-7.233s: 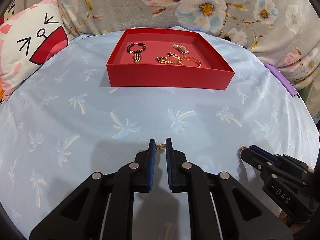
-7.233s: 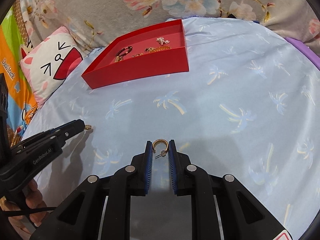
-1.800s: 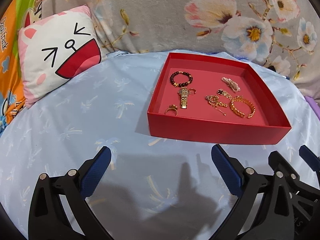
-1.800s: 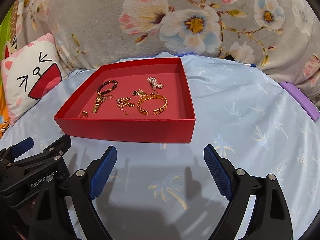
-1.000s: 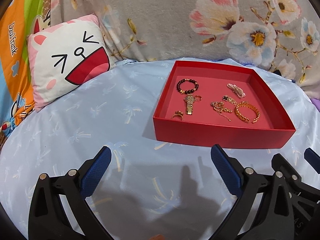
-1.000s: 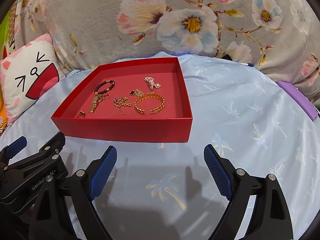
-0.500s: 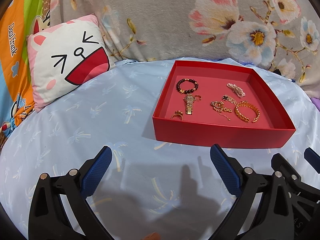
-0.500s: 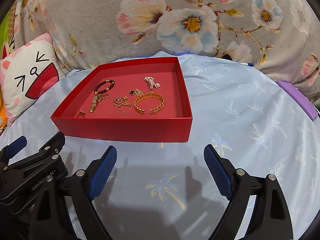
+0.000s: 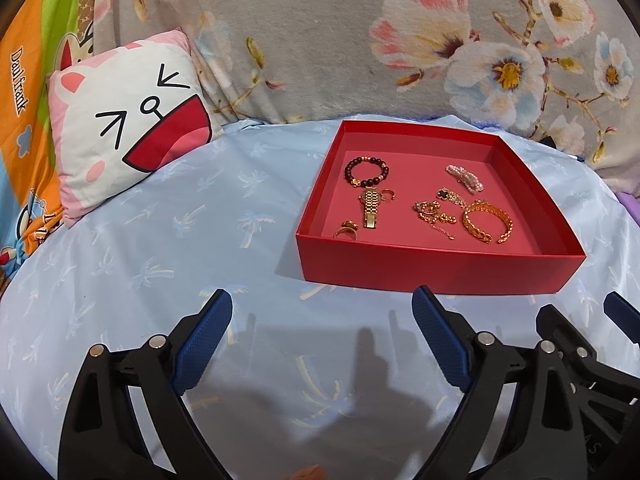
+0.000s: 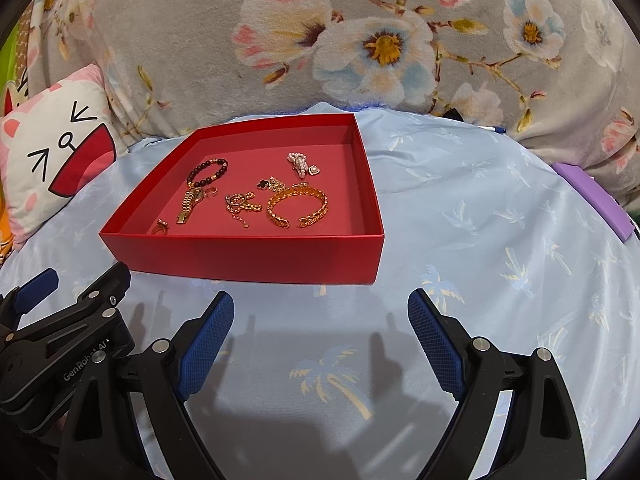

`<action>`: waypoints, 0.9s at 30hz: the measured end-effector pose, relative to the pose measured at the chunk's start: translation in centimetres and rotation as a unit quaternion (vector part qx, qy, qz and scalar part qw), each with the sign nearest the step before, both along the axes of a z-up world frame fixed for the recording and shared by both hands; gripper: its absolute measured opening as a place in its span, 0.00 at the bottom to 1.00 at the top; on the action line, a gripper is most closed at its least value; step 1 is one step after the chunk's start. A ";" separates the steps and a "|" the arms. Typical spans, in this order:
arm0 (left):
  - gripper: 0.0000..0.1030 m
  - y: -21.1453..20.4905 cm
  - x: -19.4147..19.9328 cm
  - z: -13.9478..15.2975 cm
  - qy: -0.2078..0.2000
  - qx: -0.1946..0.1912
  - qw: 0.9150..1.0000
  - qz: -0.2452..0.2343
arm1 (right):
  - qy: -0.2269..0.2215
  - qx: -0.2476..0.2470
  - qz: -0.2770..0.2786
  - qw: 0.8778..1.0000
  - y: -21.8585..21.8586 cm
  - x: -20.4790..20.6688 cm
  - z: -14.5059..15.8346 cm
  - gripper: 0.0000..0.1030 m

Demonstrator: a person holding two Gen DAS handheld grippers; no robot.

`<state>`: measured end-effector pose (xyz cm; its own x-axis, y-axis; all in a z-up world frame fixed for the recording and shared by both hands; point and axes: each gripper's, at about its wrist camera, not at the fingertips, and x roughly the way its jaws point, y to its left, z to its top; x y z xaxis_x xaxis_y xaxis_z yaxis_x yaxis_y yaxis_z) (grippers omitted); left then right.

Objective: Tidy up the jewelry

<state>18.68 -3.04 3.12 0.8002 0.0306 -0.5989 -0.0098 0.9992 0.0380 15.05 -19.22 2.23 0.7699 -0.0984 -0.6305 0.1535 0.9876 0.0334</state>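
A red tray [image 9: 436,271] [image 10: 248,254] sits on the pale blue palm-print cloth. Inside lie a dark bead bracelet [image 9: 366,171] [image 10: 208,172], a gold watch [image 9: 371,208] [image 10: 188,203], two small gold rings [image 9: 346,230], a gold chain [image 9: 434,216] [image 10: 240,205], a gold cuff bracelet [image 9: 487,222] [image 10: 298,208] and a pearl clip [image 9: 466,176] [image 10: 302,164]. My left gripper [image 9: 322,308] hovers short of the tray's near left corner; its jaws are closing with nothing between them. My right gripper [image 10: 320,306] stands open and empty before the tray's near wall.
A cat-face cushion [image 9: 124,136] [image 10: 52,148] leans at the back left against a floral blanket [image 9: 400,40]. A purple object [image 10: 592,196] lies at the right edge of the cloth. Bare cloth lies left of the tray.
The left gripper's fingers have drawn slightly inward. Tray, jewelry and right gripper look the same as half a second ago.
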 end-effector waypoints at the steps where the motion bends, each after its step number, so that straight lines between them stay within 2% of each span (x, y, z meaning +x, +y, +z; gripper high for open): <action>1: 0.86 0.0 0.0 0.0 0.000 -0.001 1.000 0.000 | 0.000 0.001 0.000 1.000 0.0 0.0 0.0 0.84; 27: 0.86 0.1 -0.1 0.0 -0.002 0.005 1.000 0.006 | 0.001 -0.001 0.001 1.000 0.0 0.0 0.0 0.84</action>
<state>18.60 -2.92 3.11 0.8024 0.0460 -0.5950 -0.0214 0.9986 0.0484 15.08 -19.27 2.22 0.7694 -0.0981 -0.6312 0.1514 0.9880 0.0310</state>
